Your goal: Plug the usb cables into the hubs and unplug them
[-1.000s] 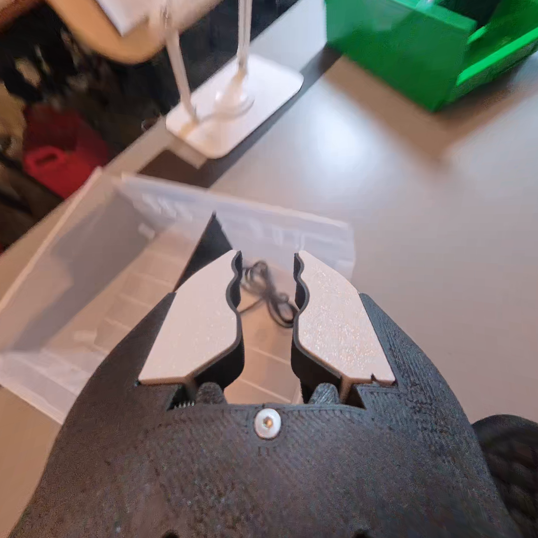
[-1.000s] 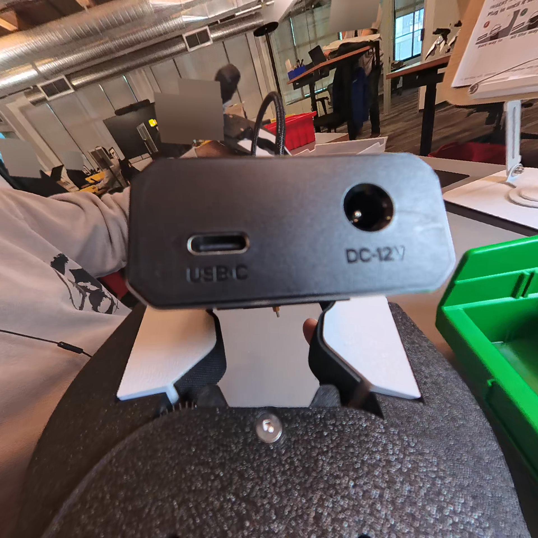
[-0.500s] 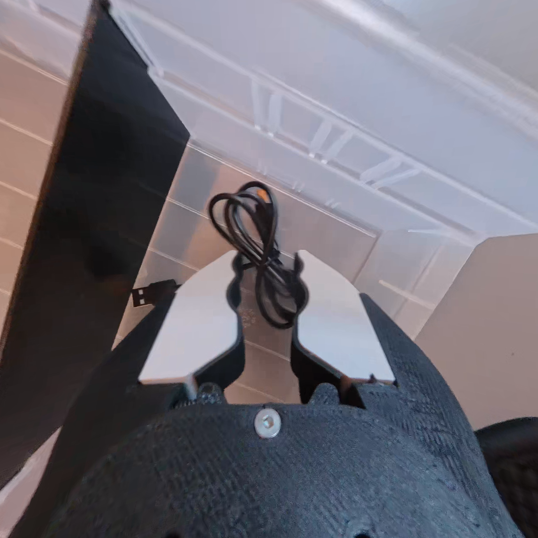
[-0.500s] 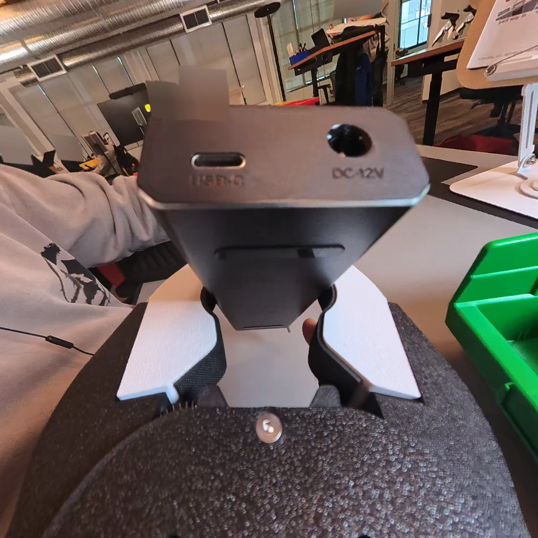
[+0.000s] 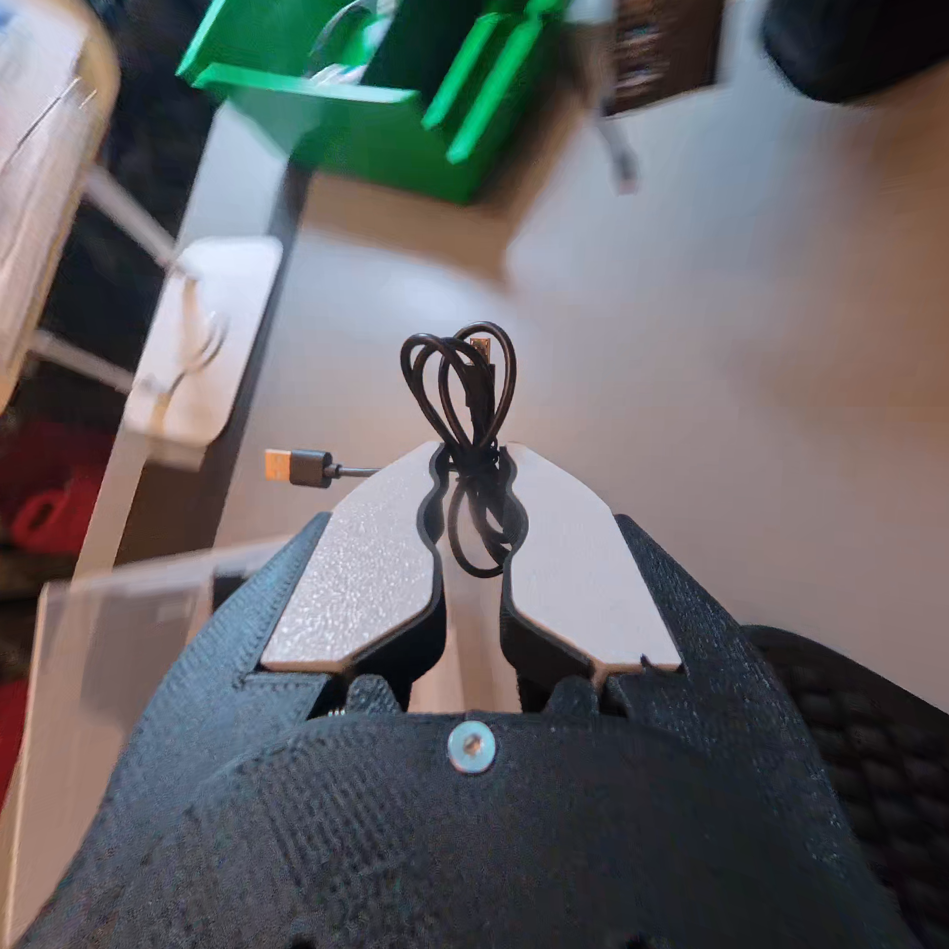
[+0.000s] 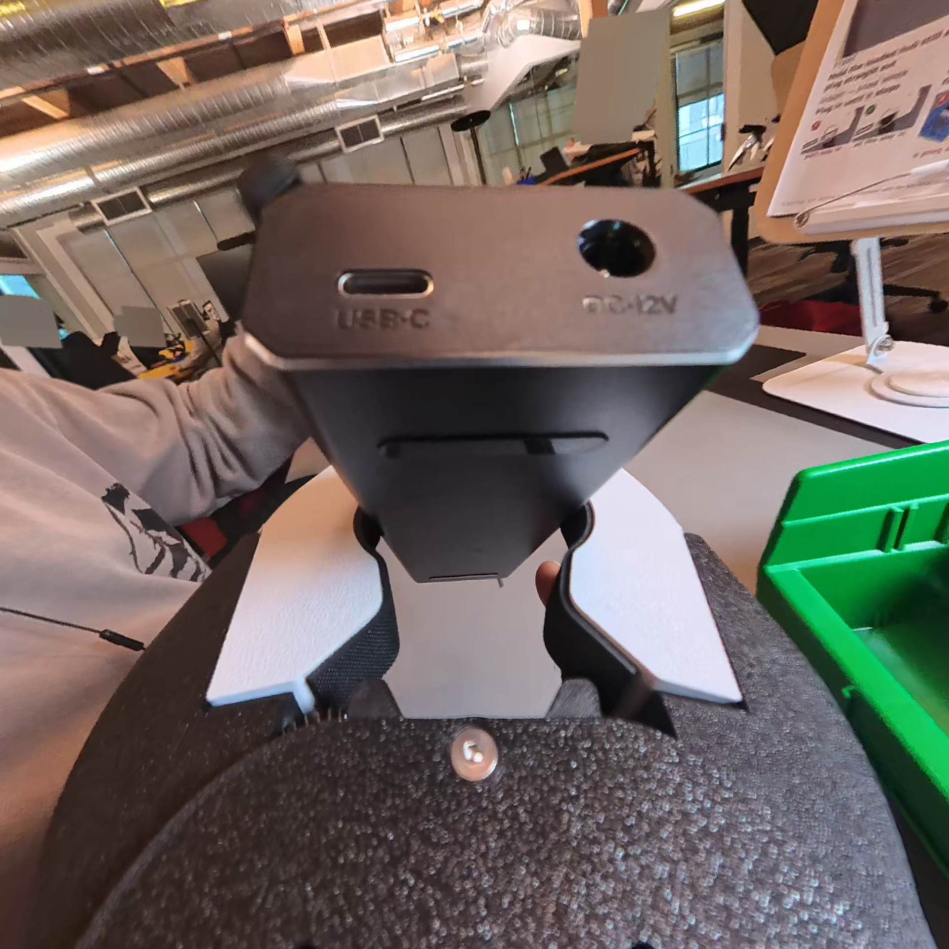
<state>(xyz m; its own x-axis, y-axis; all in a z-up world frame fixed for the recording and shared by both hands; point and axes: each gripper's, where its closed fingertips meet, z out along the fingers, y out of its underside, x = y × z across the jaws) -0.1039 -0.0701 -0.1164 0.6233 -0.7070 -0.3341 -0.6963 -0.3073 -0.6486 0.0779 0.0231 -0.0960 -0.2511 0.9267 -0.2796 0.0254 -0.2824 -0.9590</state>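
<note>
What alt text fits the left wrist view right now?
The left gripper is shut on a bundled black USB cable held above the pale table, its USB-A plug sticking out left. A green bin sits beyond, blurred.

Left wrist view: sits just behind the left gripper (image 5: 472, 457), looking down and forward over the pale table (image 5: 719, 411), tilted; background blurred.
Right wrist view: sits just behind the right gripper (image 6: 472, 529), facing level across the table into the room, very close to the black hub (image 6: 493, 318).
Shared: green bin (image 5: 354, 118) (image 6: 868, 590) and white stand base (image 5: 205, 339) (image 6: 862, 395).
</note>
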